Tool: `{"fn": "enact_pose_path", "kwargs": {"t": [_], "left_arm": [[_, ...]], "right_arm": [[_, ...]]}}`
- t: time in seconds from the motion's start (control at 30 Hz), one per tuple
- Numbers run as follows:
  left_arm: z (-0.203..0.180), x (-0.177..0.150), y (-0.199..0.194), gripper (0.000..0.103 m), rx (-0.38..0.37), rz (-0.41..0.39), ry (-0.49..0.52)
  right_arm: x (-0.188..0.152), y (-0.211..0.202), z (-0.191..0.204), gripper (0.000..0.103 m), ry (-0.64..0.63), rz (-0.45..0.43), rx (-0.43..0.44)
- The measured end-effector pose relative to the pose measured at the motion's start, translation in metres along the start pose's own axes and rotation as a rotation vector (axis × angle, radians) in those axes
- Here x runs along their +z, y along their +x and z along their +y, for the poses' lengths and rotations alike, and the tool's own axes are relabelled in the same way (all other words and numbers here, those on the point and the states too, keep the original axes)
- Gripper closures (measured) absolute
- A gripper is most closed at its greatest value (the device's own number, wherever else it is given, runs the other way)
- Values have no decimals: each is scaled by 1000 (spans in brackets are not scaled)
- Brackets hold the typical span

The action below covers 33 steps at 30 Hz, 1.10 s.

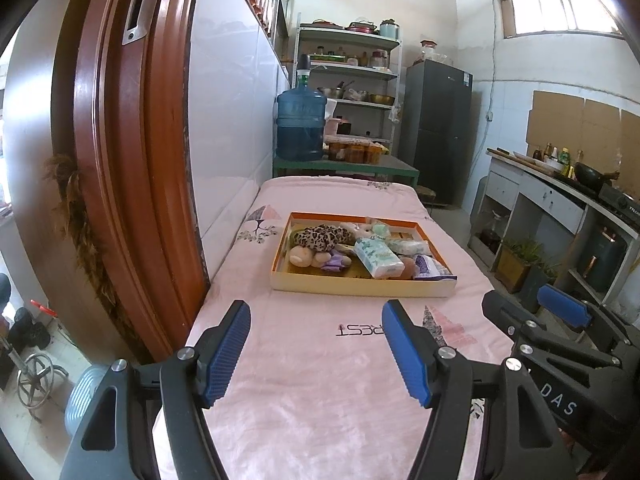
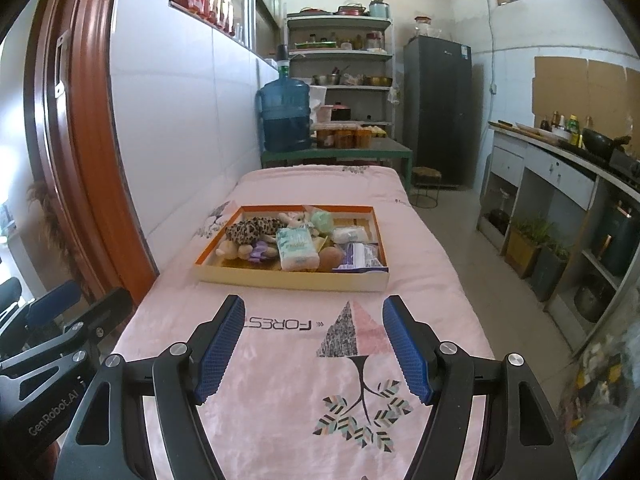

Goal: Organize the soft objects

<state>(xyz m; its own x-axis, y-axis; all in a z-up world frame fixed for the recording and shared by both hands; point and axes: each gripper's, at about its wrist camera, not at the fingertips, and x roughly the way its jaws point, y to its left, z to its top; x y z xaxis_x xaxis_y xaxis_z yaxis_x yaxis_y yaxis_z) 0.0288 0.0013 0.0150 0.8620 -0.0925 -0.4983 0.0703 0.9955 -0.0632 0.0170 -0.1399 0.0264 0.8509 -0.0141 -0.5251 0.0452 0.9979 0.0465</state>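
Observation:
An orange-rimmed cardboard tray sits on the pink blanket, holding several soft items: a leopard-print pouch, a tissue pack, a beige plush, a purple soft item and a purple-white packet. My left gripper is open and empty, well short of the tray. My right gripper is open and empty, also short of the tray. It shows at the right in the left wrist view.
The pink blanket covers a long narrow table against a white tiled wall. A brown door frame stands at the left. A blue water jug, shelves and a dark fridge stand at the far end. A kitchen counter lines the right.

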Motion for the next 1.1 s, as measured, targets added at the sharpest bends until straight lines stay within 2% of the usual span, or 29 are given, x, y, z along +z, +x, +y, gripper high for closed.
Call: {"fn": "enact_pose_path", "kwargs": {"t": [1.1], "left_arm": [[1,-5,7,35,13,10,1]], "right_arm": [[-7,6,-3,30,3,17,5]]}}
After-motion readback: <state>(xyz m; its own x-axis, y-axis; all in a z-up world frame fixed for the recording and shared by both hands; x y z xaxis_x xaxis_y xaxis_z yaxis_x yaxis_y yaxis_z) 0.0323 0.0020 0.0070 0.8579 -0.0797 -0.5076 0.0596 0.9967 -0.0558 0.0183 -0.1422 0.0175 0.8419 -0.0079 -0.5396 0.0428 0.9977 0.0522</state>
